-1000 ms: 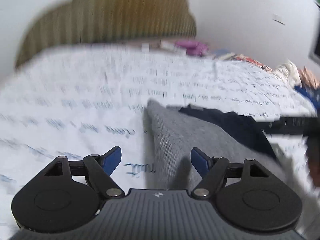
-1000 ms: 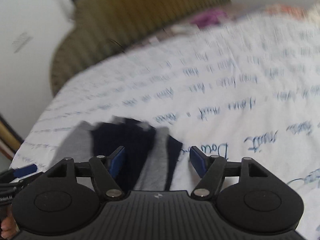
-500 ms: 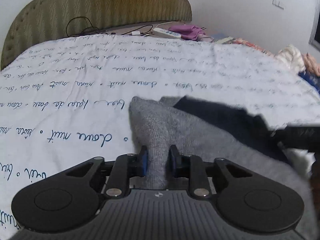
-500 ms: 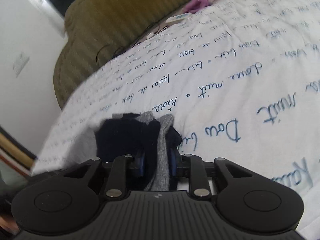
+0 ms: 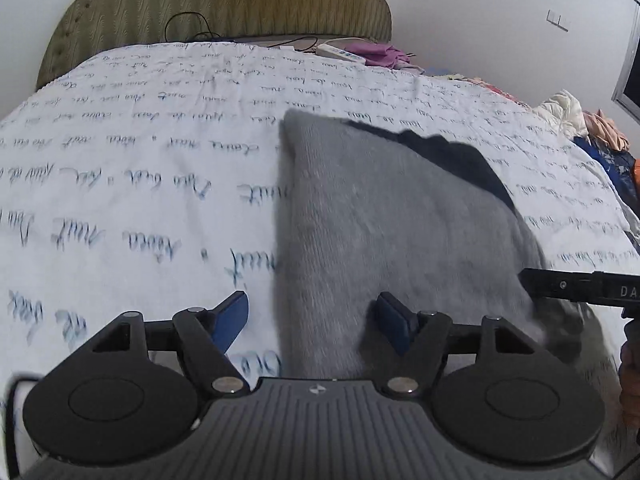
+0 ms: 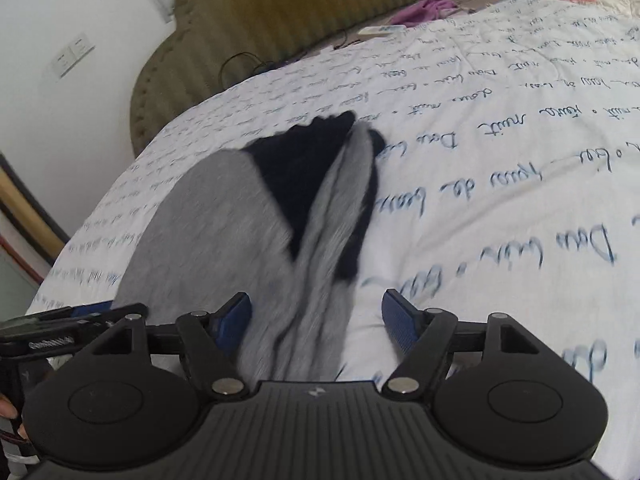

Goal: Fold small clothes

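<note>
Grey and navy on a white, scribbled bedspread.
My garment (image 5: 360, 216) is mostly heather grey knit with a dark navy section (image 6: 304, 168) at its far end and a navy edge down one side. The bedspread (image 5: 140, 168) under it is white, covered in rows of blue handwritten script. My left gripper (image 5: 312, 320) is black with blue pads (image 5: 230, 318), and my right gripper (image 6: 316, 320) matches: black body, blue pads (image 6: 398, 322). Behind, the headboard (image 5: 220, 0) is olive green with vertical ribbing. A purple cloth (image 5: 380, 52) sits by it, and the wall (image 5: 480, 8) is plain white.
</note>
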